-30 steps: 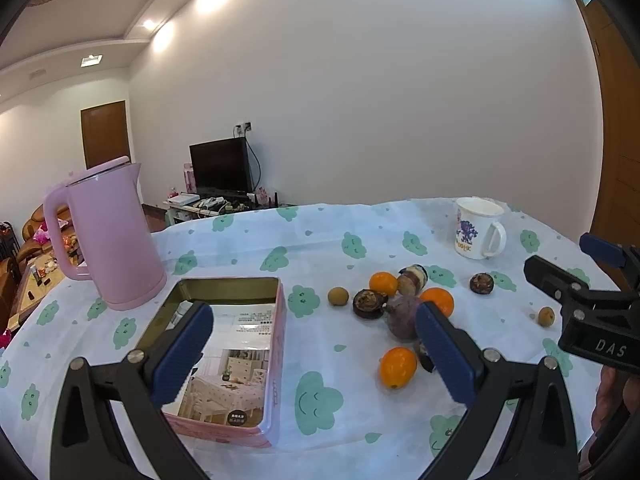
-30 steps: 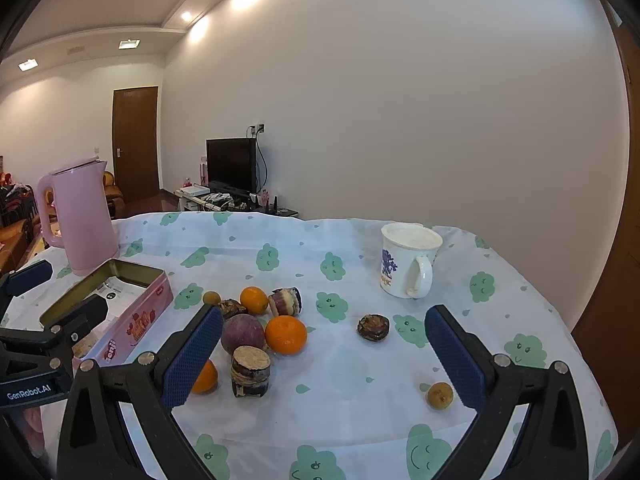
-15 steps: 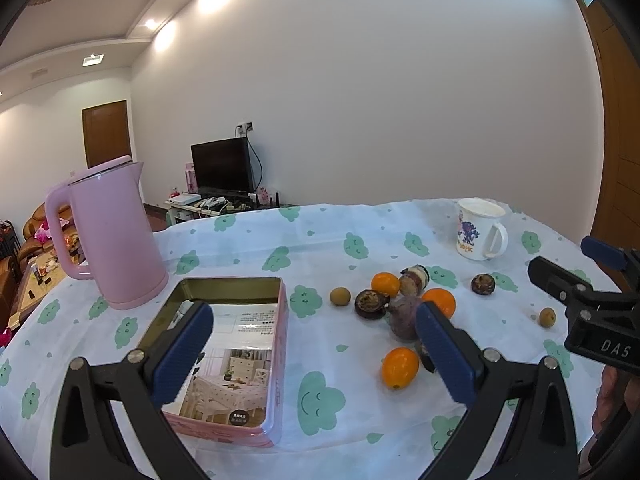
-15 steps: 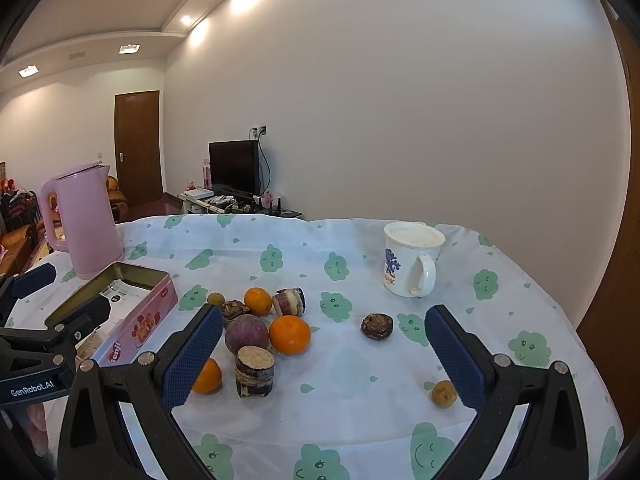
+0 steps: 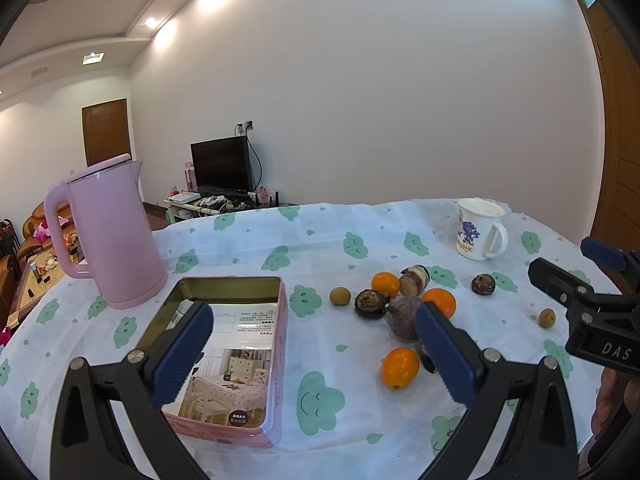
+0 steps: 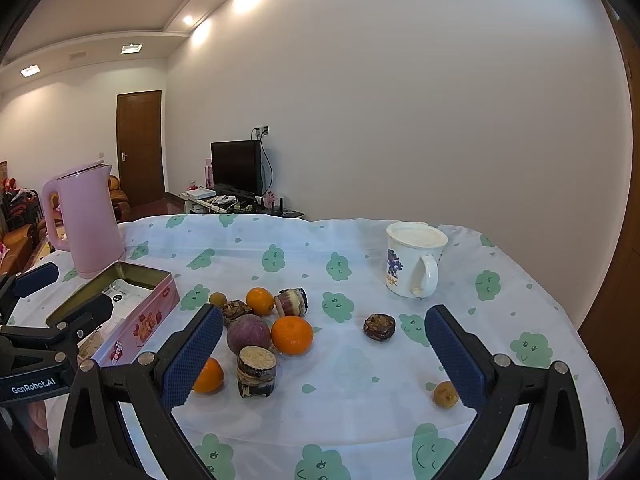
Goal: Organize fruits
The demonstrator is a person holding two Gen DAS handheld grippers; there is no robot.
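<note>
Held left claw (image 5: 314, 346) and right claw (image 6: 323, 350) spread wide, empty, above table (image 6: 360, 412). Fruits (image 6: 292, 334) lay loose beside open tin (image 5: 224, 360). Judged orange firm, round, roll-prone: I planned grip across widest girth.

The left gripper (image 5: 312, 354) hovers above the worktop (image 5: 320, 240) with its blue-padded fingers (image 5: 182, 354) spread wide and nothing between them. Under its left finger lies an open pink tin (image 5: 240, 360), just beside a pink kettle (image 5: 108, 232). To the right, a cluster of fruits (image 5: 396, 304) sits near a single orange one (image 5: 400, 367). A white mug (image 5: 478, 229) stands farther back. The right gripper (image 5: 588, 280) enters at the right edge.
</note>
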